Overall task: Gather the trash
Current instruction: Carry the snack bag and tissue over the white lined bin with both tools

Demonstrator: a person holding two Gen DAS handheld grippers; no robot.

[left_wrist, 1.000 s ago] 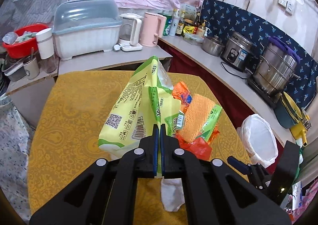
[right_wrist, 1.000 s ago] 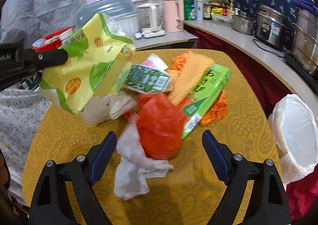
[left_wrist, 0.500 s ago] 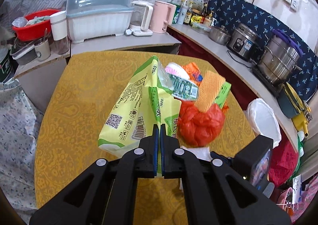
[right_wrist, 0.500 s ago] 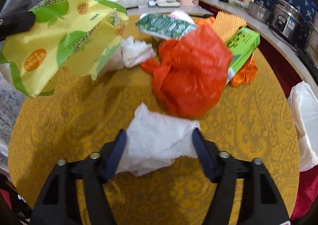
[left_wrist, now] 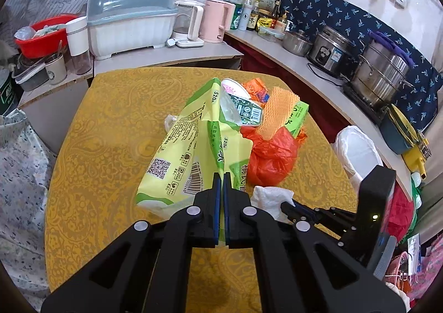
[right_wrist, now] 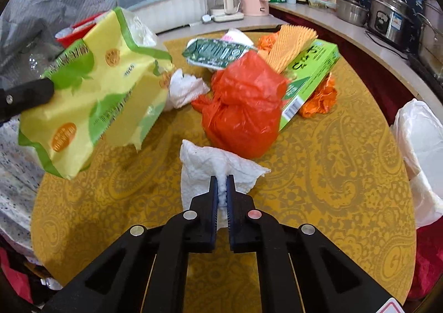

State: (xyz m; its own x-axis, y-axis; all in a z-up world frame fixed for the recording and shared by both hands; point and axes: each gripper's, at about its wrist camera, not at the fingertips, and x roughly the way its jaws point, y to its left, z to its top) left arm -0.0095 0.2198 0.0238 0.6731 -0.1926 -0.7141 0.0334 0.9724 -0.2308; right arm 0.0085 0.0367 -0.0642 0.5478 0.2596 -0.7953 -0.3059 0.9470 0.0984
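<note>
Yellow paisley table, trash piled mid-surface. Nearest: my right gripper just clamped on the crumpled white paper towel, which lies on the cloth in front of the red plastic bag. My left gripper is pinched tight on the yellow-green package, held off the table. Behind: green box, orange wrappers. Step: pickup. Next, probably lift the towel clear and carry both to the white-lined bin at the table's edge.
</note>
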